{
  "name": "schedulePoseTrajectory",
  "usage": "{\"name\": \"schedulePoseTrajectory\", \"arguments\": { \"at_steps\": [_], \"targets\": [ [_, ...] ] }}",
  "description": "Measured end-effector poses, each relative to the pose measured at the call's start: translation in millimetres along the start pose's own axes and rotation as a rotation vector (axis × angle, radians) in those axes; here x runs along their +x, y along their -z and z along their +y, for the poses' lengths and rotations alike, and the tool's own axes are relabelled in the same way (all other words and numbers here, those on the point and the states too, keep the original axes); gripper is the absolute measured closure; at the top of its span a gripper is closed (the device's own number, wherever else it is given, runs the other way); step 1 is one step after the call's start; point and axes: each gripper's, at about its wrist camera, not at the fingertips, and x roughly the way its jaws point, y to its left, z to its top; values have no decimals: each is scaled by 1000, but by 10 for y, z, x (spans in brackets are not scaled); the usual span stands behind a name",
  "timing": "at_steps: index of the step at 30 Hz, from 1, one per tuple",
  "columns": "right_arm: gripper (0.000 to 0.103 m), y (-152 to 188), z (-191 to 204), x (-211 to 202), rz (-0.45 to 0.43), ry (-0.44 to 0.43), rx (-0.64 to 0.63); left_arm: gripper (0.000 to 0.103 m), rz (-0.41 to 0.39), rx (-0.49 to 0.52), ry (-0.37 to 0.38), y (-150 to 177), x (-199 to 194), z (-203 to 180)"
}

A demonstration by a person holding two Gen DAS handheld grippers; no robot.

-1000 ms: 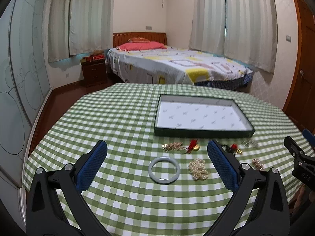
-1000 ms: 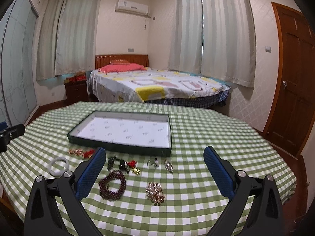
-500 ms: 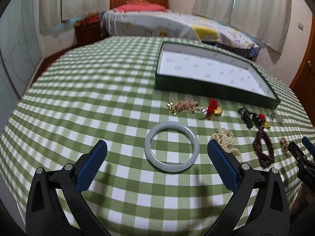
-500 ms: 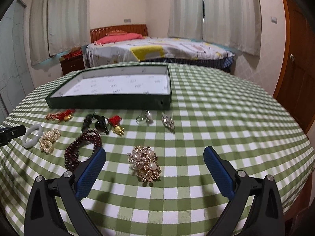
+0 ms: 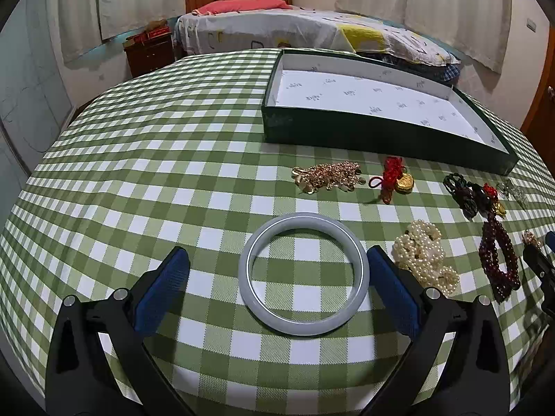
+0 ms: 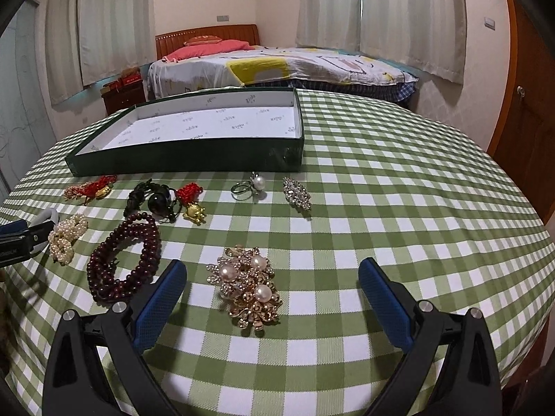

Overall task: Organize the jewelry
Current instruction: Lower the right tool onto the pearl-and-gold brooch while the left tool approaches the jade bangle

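Both of my grippers have dropped closer to the tabletop (image 5: 145, 159) than half a second ago, so the jewelry fills more of each view. My left gripper (image 5: 277, 286) is spread wide, and the pale jade bangle (image 5: 303, 274) lies flat on the checked cloth between its blue pads, at lower centre of the left view; the right pad sits just beside the bangle's rim, the left pad well apart from it. My right gripper (image 6: 272, 298) is also wide and holds nothing, with the gold pearl brooch (image 6: 248, 289) low in the middle of its view, nearer the left pad. I judge this to be the reach for a first piece: the green tray (image 5: 378, 131) in the upper right of the left view has only white paper in it. The pearl bracelet (image 5: 425, 258) lies close to my left gripper's right pad, and the dark red bead bracelet (image 6: 121, 256) sits beside my right gripper's left pad. Next, I think, I should centre the left gripper on the bangle, close across its rim without catching the pearls, then lift and carry it to the tray.
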Motion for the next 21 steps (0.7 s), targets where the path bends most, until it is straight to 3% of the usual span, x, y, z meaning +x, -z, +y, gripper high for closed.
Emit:
{"name": "schedulePoseTrajectory", "arguments": {
  "at_steps": [18,20,21],
  "targets": [
    [9,21,-46,20,-1,-24,13,7,-31,5,4,56,-45,-8],
    [13,38,-42,2,-4,-25,11,15,-37,12,11,61,-65,-27],
    [21,35,-43,-4,-5,-23,9,17,-42,19,16,63,-78,-41]
  ]
}}
